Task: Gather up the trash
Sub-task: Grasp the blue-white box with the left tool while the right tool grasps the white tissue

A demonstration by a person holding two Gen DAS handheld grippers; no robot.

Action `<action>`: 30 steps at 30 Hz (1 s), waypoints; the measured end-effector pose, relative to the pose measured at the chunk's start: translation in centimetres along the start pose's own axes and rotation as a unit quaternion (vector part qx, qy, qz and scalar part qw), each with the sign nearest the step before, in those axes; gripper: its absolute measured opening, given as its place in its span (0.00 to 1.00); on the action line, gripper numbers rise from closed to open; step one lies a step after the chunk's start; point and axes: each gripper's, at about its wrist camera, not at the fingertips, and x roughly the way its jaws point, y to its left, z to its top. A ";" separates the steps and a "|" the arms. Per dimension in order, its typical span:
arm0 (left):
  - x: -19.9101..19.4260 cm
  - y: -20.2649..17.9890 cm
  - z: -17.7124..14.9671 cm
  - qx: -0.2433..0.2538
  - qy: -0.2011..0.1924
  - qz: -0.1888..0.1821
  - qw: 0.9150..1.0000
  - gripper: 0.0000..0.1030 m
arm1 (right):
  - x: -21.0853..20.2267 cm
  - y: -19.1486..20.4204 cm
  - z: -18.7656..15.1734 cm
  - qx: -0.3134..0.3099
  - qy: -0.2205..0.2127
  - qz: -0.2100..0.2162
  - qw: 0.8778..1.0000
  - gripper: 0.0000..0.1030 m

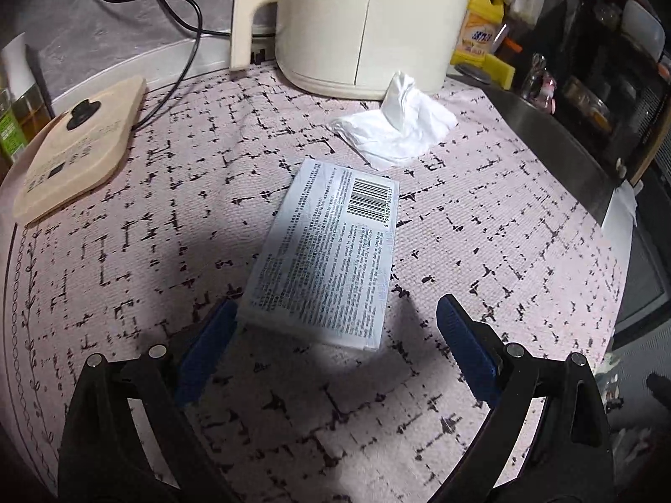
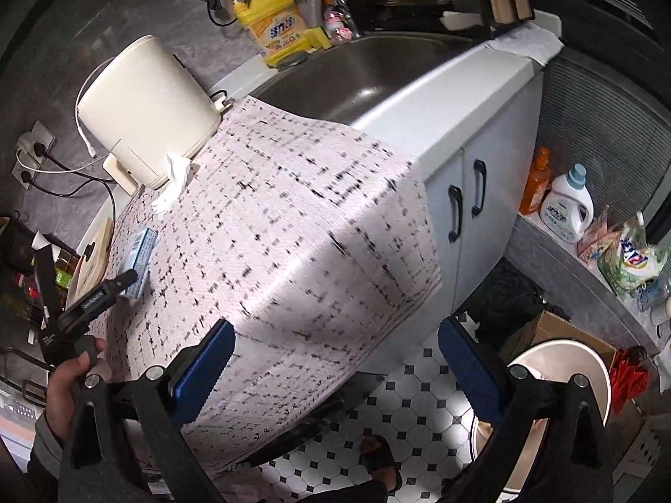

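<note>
A flat pale-blue printed box (image 1: 327,251) with a barcode lies on the patterned cloth; its near end sits between the blue fingers of my open left gripper (image 1: 335,327), the left pad close beside its corner. A crumpled white tissue (image 1: 398,125) lies beyond it, by the cream kettle (image 1: 360,21). In the right wrist view the same box (image 2: 140,260) and tissue (image 2: 174,180) show at the left, with the left gripper (image 2: 117,285) held by a hand (image 2: 67,390). My right gripper (image 2: 335,352) hangs open over the table's near corner, holding nothing.
A beige kettle base (image 1: 79,146) with cord sits left. The steel sink (image 2: 369,71) and yellow detergent bottle (image 2: 272,21) lie behind the table. On the tiled floor at lower right stands a round white bin (image 2: 557,381), beside a cardboard box (image 2: 562,331).
</note>
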 end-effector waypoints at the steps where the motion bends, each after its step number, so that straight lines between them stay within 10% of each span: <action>1: 0.2 0.0 0.1 0.001 0.001 -0.003 1.000 0.86 | 0.1 0.5 0.4 -0.005 -0.003 0.000 1.000 0.92; 3: 0.4 -0.1 0.3 0.010 -0.006 0.006 1.000 0.65 | 0.4 1.6 1.2 -0.015 -0.009 0.001 1.000 0.92; 30: -7.6 14.6 -1.8 -0.130 -0.081 0.046 0.987 0.64 | 13.4 21.6 8.3 -0.227 0.011 0.070 0.971 0.92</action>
